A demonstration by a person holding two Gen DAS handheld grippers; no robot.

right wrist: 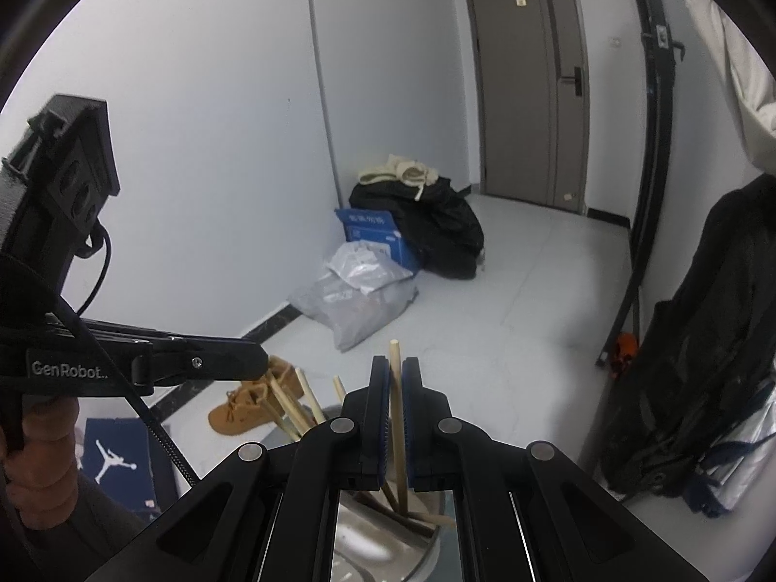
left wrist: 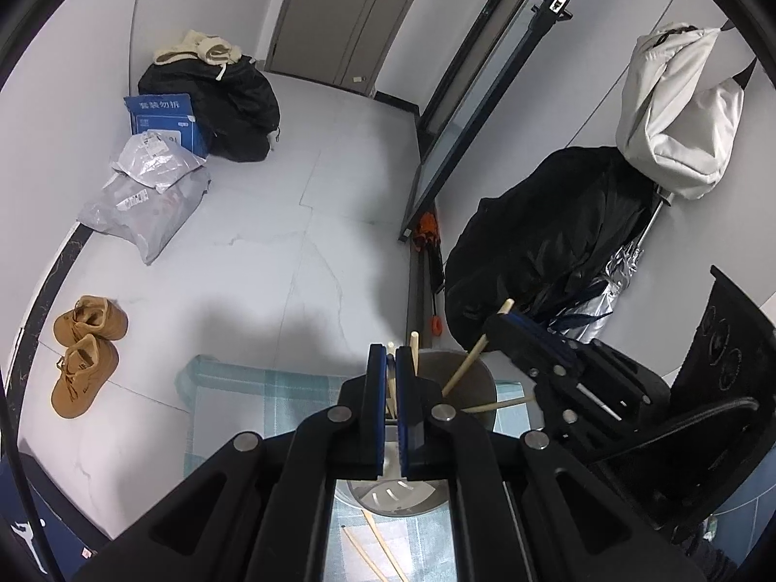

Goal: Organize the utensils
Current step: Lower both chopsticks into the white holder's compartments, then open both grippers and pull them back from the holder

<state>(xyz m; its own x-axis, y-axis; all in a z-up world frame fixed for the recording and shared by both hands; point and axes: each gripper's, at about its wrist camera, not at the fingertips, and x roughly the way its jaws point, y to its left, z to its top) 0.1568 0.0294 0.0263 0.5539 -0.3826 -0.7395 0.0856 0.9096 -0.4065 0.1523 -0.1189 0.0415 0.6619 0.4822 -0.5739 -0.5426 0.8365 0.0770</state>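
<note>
The left gripper (left wrist: 392, 356) has its two blue pads squeezed tight on a thin chopstick (left wrist: 391, 390). The stick stands almost straight up between the pads, and its low end points down into the metal cup (left wrist: 477, 378). The right gripper (right wrist: 396, 368) is squeezed tight too, on its own chopstick (right wrist: 396, 417). That stick also stands up, with its bottom end already down inside the same cup (right wrist: 383, 541).

More chopsticks (right wrist: 291, 410) lean in the cup already, tipped to different sides. The cup sits on a checked cloth (left wrist: 228, 388) on the table. Two loose sticks (left wrist: 376, 550) lie flat on the cloth just in front of the cup, so the job is not done yet.

To do this part well, I think each hand should hold its stick straight over the open mouth of the cup. It should go down slowly until the bottom end is well inside. Only then should the pads let go. The two hands are close together, so they should take care not to bump each other or knock the leaning sticks. A hard push could tip the cup.
</note>
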